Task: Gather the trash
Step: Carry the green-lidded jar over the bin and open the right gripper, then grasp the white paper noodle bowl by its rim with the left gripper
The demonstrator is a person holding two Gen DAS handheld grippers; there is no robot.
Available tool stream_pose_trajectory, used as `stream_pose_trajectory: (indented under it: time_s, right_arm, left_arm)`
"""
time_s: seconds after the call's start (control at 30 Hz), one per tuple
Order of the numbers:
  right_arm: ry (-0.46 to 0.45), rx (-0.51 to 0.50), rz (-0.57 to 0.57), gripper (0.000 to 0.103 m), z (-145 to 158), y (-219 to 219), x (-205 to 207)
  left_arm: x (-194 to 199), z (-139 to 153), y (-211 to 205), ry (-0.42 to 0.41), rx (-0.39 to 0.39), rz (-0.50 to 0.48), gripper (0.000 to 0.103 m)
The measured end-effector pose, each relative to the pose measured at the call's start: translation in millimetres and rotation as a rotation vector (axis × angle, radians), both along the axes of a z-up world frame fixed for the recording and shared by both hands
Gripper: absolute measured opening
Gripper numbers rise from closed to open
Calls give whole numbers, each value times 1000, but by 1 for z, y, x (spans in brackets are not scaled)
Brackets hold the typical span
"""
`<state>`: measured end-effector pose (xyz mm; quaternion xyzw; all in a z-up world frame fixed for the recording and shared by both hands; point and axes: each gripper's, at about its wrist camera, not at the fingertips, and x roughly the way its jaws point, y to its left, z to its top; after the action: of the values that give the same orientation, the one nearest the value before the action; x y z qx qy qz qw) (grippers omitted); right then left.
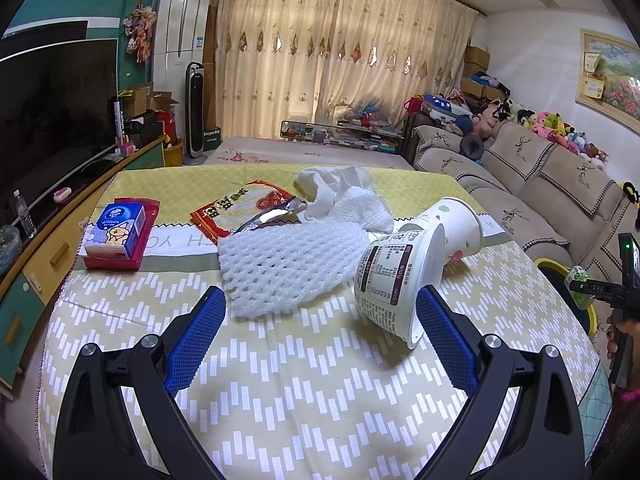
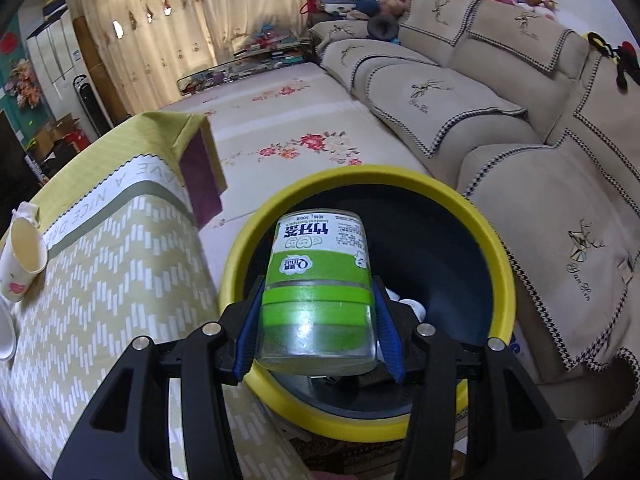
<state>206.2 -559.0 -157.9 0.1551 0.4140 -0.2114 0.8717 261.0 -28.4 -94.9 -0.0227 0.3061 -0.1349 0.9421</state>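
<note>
Here the right tool [image 2: 318, 328] pinches a green-labelled jar [image 2: 316, 280], long axis pointing away over the bin [image 2: 502, 280].

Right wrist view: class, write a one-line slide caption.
Right tongs grip a green-labelled clear jar above the yellow-rimmed bin beside the table.

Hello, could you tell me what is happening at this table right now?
A person is clearing trash with a handheld gripper in each hand. The right gripper is shut on a clear jar with a green label, holding it over the yellow-rimmed bin beside the table. The left gripper waits with open jaws above the tablecloth, where a tipped white tub, a paper cup, foam netting, a red wrapper and a tissue pack remain.
</note>
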Motion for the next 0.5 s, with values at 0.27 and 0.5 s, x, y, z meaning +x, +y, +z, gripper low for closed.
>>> stream_pose_trajectory:
  time_s: [0.27, 0.5]
  right_arm:
    - [-33, -28, -19, 52, 8, 4, -7]
    - [-53, -21, 5, 53, 14, 18, -12]
  left_arm:
    - [-1, 2, -1, -10, -5, -12, 95]
    - [-3, 3, -2, -19, -3, -20, 95]
